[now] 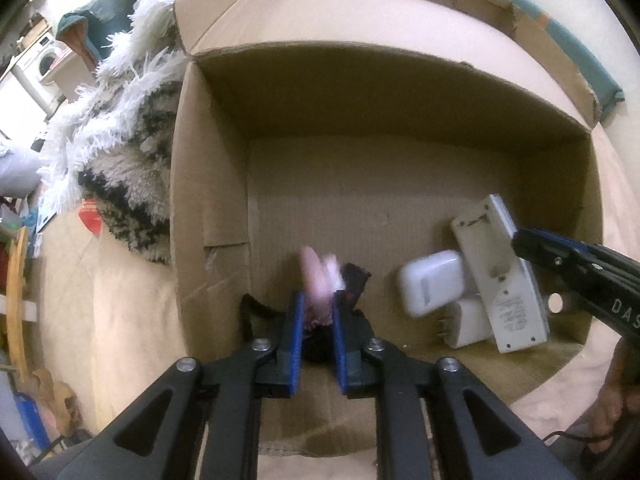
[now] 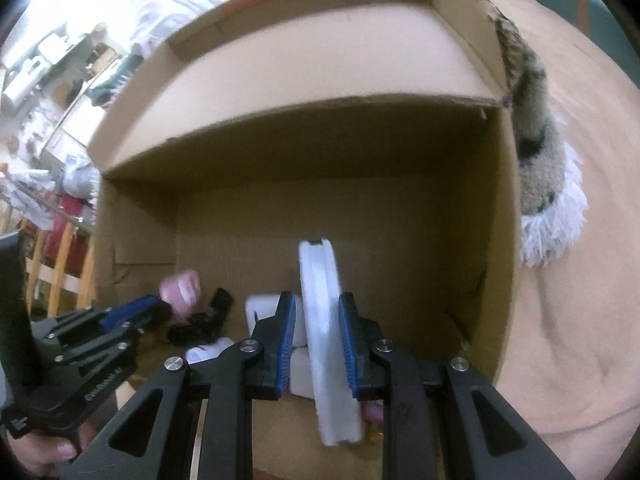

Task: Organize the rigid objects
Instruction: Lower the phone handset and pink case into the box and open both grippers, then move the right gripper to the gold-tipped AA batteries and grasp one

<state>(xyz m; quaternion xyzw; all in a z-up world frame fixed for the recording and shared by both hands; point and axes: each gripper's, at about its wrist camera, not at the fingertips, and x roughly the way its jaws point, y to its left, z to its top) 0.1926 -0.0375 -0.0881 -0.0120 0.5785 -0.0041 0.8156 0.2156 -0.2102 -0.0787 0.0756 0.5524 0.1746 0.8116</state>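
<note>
Dropping stuff into the cardboard box [image 1: 208, 184], looks like, both hands at once. White remote control [image 1: 500, 276] held edge-up over the right side of the box floor, pinched across its thin sides by the right tool [image 2: 316, 344], probably so it can slide down beside the two white power adapters [image 1: 432, 284] already lying there instead of landing flat on top. Touching or just clear of the adapters, hard to say. Over on the left, a pinkish thing [image 1: 320, 276], too blurred to name properly, clamped between the pads of the left tool [image 1: 318, 320], low inside the box above some black item [image 1: 354, 280] on the floor. Blur suggests motion, so likely mid-lowering, though that's a guess. Keeping pink left and white electronics right seems deliberate: like with like. Box flaps [image 1: 360, 16] folded outward, handy for reaching in from above. Box sitting on a peach sheet [image 2: 580, 280], with a shaggy black-and-white rug [image 1: 132, 152] bunched against its outer wall.
</note>
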